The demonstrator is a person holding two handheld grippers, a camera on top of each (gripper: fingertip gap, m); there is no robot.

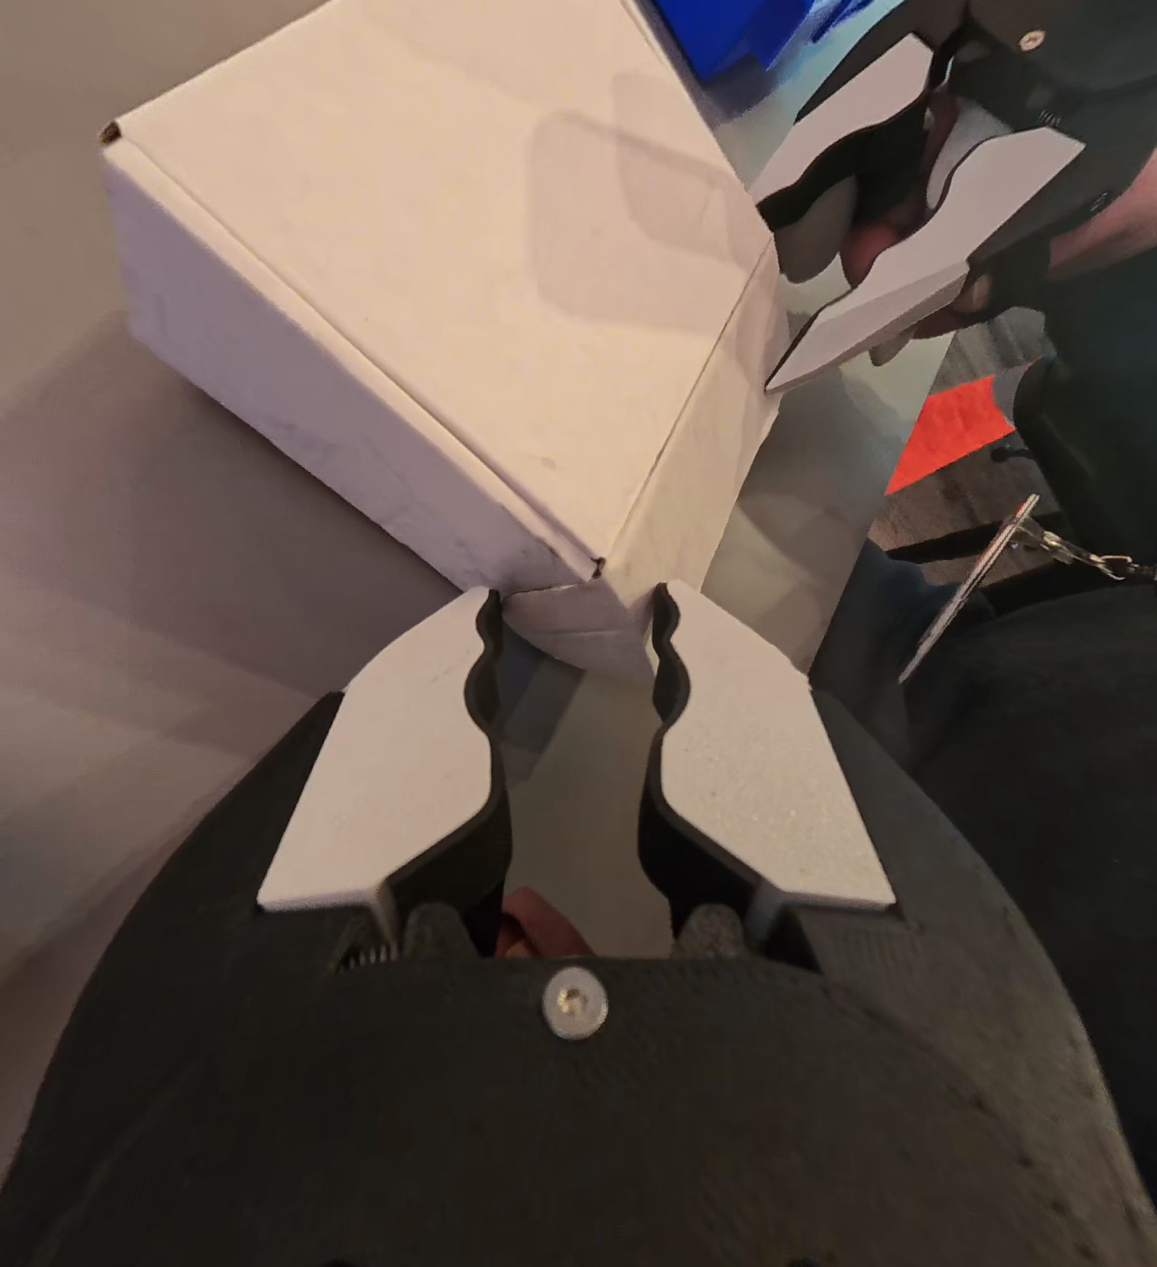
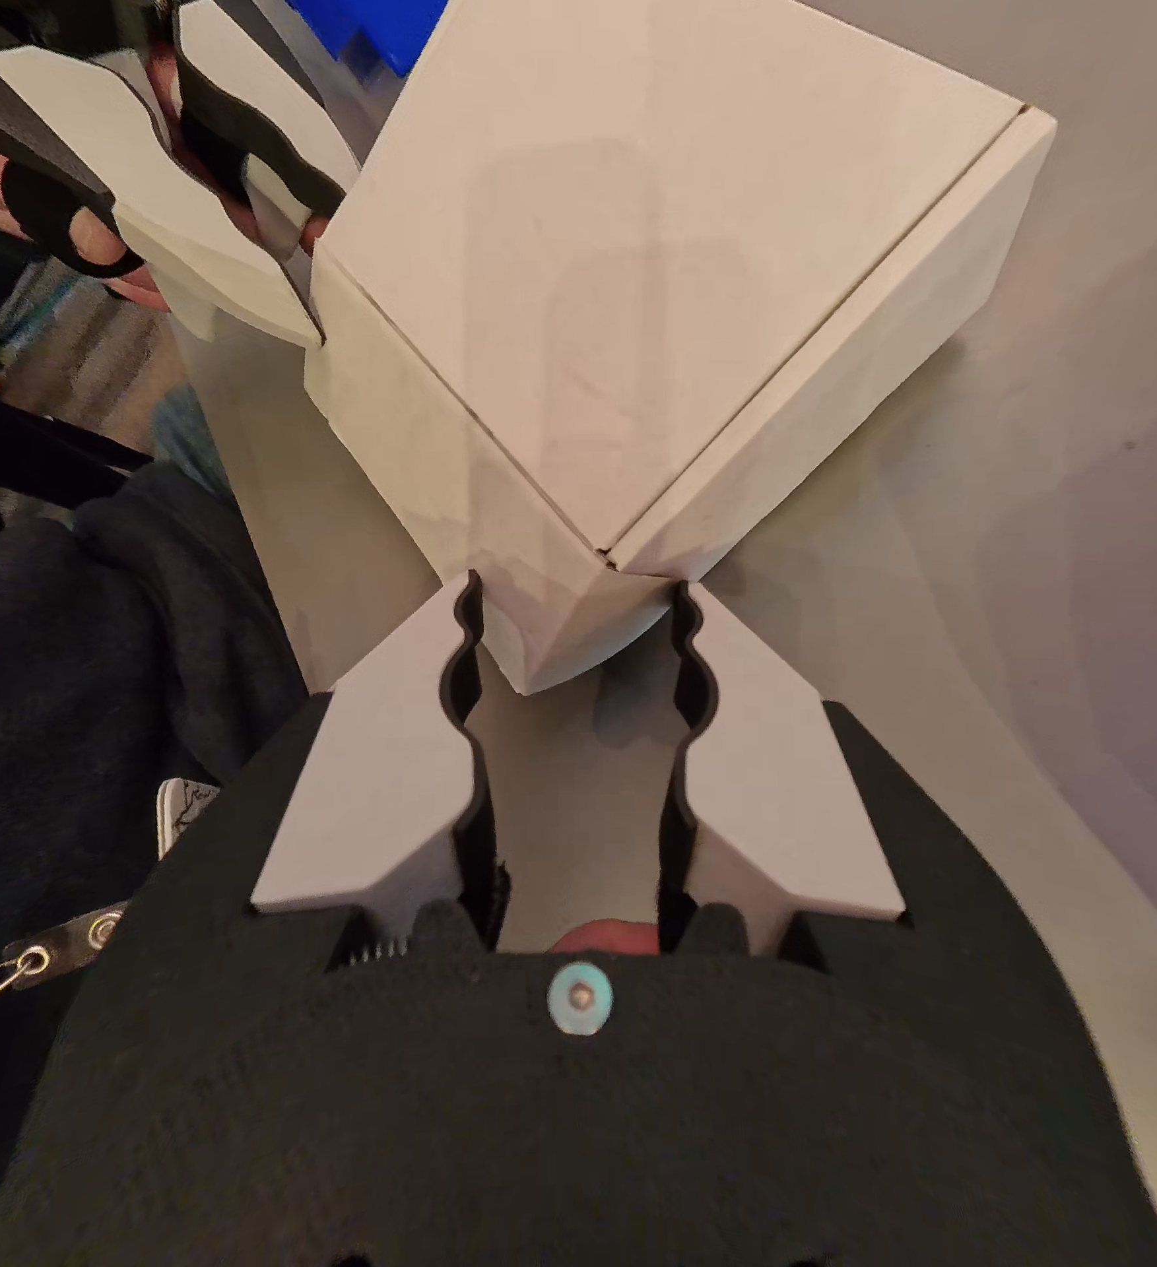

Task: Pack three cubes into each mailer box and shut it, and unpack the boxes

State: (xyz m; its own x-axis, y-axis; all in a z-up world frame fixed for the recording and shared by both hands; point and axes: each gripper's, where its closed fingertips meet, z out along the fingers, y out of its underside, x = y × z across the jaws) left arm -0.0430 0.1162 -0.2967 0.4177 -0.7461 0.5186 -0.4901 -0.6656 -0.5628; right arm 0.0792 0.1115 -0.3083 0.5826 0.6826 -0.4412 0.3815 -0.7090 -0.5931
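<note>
Left tongs (image 1: 577, 600): jaws parted, tips level, angled downward. Right tongs (image 2: 575, 583): jaws likewise parted, angled downward. Each is held by a gloved hand (image 1: 1000, 288).

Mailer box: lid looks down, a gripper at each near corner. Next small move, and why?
Probably close both grippers lightly on the corners. The white mailer box sits shut on the table; the left gripper and right gripper each straddle a corner with jaws apart, nothing held. Whether the lid's front flap is fully tucked cannot be told.
</note>
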